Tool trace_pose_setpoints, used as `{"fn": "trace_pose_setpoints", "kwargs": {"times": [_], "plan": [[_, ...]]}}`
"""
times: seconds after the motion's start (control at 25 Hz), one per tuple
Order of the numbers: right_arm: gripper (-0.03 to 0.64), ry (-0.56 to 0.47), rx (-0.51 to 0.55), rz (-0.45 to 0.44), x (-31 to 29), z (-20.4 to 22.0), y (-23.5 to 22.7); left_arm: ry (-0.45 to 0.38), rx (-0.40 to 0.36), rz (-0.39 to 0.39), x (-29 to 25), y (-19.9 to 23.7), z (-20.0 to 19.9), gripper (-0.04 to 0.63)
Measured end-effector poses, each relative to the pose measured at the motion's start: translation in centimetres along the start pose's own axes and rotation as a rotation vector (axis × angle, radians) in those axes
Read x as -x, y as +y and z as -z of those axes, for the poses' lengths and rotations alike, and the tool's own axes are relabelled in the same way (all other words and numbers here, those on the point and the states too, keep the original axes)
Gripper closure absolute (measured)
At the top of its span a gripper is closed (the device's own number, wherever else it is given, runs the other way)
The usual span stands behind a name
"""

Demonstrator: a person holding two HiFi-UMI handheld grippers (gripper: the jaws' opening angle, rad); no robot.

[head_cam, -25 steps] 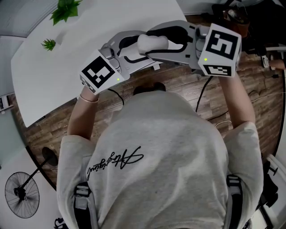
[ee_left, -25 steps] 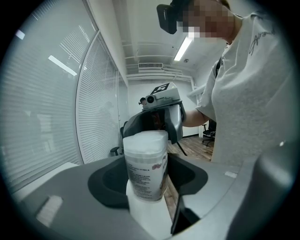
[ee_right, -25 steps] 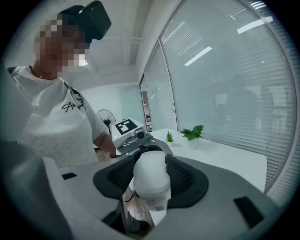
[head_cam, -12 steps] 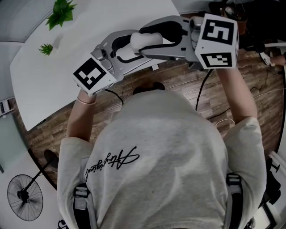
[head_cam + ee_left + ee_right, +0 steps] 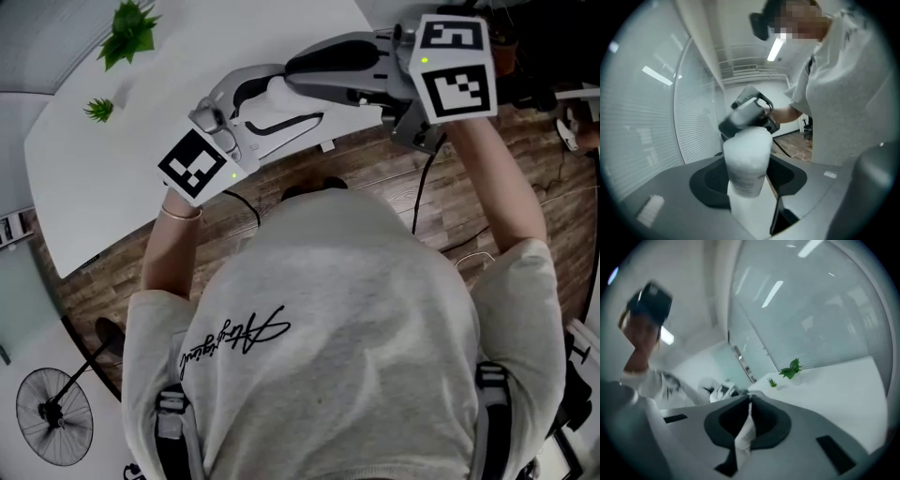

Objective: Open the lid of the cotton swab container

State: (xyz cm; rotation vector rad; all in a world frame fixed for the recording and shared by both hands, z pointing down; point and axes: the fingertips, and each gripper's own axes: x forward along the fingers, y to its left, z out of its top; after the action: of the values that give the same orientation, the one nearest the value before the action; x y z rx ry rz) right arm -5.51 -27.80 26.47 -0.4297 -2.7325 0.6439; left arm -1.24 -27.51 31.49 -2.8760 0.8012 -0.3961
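On the white table, two green plants, well apart from the container.

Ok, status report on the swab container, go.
Left gripper clamped on white container. Right gripper: jaws have just been closing on a thin white piece, apparently the lid. Lid on or off: can't tell. Nothing blocking.

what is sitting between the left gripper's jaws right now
A white cotton swab container, standing upright and gripped between the left gripper's jaws. The left gripper view shows it.
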Motion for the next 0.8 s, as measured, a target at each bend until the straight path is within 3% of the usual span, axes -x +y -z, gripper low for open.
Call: {"fn": "trace_pose_setpoints", "kwargs": {"times": [0.04,0.08,0.2,0.24,0.32,0.48,0.6,0.8], "plan": [[0.615,-0.062,-0.064,-0.018,0.1,-0.8,-0.3,-0.001,0.011,0.003,-0.2,-0.2,-0.1,0.374],[0.615,-0.103,-0.077,-0.013,0.4,-1.3,-0.5,-0.011,0.054,0.011,-0.3,-0.3,-0.3,0.374],[0.611,-0.081,0.085,0.048,1.0,-1.3,-0.4,-0.027,0.120,0.029,-0.5,-0.2,-0.8,0.376],[0.593,-0.056,0.141,0.046,0.8,-1.1,0.0,-0.026,0.121,0.029,-0.5,-0.1,-0.8,0.376],[0.409,-0.001,0.216,0.013,0.3,-0.4,0.7,-0.013,0.113,0.035,-0.2,0.1,-0.6,0.376],[0.347,0.105,0.366,-0.042,-0.4,1.1,2.0,0.062,0.114,0.052,0.2,0.1,-0.1,0.376],[0.369,0.127,0.453,-0.001,-0.8,1.2,1.9,0.101,0.131,0.058,0.2,0.2,-0.3,0.376],[0.397,0.064,0.415,-0.020,-0.6,0.8,1.8,0.127,0.104,0.046,0.4,0.2,-0.6,0.376]]}}
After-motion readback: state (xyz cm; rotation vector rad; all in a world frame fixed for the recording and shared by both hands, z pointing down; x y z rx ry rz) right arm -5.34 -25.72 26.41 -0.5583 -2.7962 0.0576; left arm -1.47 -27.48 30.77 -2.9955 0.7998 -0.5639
